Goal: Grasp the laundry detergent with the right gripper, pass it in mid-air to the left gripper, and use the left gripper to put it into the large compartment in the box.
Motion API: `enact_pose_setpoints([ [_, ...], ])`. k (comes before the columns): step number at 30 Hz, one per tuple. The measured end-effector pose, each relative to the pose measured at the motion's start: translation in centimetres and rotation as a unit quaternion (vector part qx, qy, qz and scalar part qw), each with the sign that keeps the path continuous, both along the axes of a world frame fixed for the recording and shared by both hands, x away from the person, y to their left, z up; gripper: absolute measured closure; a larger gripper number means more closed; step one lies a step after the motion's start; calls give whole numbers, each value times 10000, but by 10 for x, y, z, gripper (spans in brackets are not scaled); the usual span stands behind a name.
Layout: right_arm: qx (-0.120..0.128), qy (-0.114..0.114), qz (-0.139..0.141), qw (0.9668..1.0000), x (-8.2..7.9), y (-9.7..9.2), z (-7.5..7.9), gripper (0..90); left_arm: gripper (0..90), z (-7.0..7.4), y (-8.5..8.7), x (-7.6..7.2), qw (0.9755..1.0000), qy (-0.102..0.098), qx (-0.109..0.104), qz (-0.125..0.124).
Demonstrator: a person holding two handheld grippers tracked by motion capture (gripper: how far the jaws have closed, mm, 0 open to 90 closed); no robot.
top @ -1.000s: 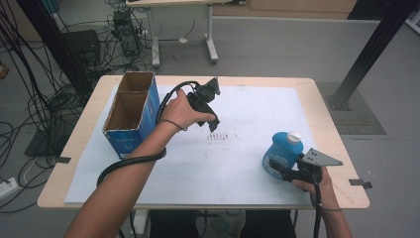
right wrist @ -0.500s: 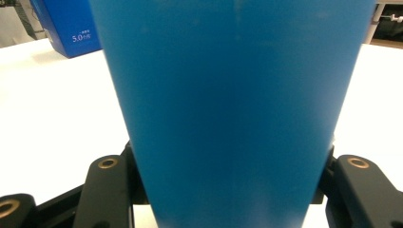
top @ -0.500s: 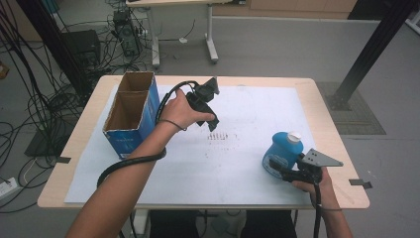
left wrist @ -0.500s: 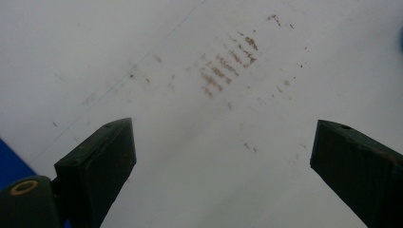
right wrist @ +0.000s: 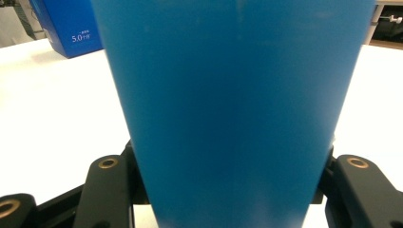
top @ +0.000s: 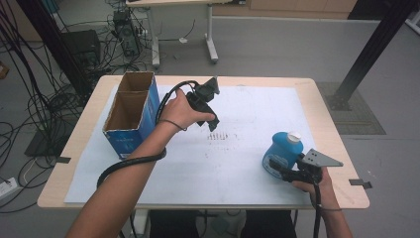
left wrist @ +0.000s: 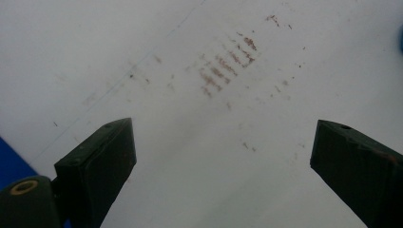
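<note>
At lower right of the high view, I have the right gripper [top: 278,167] clamped on the upright blue bottle [top: 282,150], its white cap [top: 294,136] up. My left gripper [left wrist: 223,166] view alone shows its jaws wide apart, holding nothing, over stained white paper [left wrist: 190,118].

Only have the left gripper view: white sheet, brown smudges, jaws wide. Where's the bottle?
Observer: The blue bottle stands near the right front of the table, white cap on.
Operator: Is it held?
Observer: Yes, the right hand-held gripper is shut on its base; the right gripper view shows its body between the jaws.
Operator: Anything left of me?
Observer: An open blue box, two compartments, stands at the table's left.
</note>
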State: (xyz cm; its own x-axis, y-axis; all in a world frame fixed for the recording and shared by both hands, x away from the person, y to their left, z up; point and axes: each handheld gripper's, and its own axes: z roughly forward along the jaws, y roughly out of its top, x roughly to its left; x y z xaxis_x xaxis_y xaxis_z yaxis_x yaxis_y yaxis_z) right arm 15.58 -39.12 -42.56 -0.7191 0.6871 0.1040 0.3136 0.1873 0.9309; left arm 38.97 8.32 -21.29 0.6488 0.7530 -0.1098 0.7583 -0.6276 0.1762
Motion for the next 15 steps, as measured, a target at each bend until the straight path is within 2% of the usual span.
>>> enact_pose_setpoints([
  [15,6,12,-21,10000,-1,1,0,411,82,0,-1,-1,10000,-6,3,-6],
])
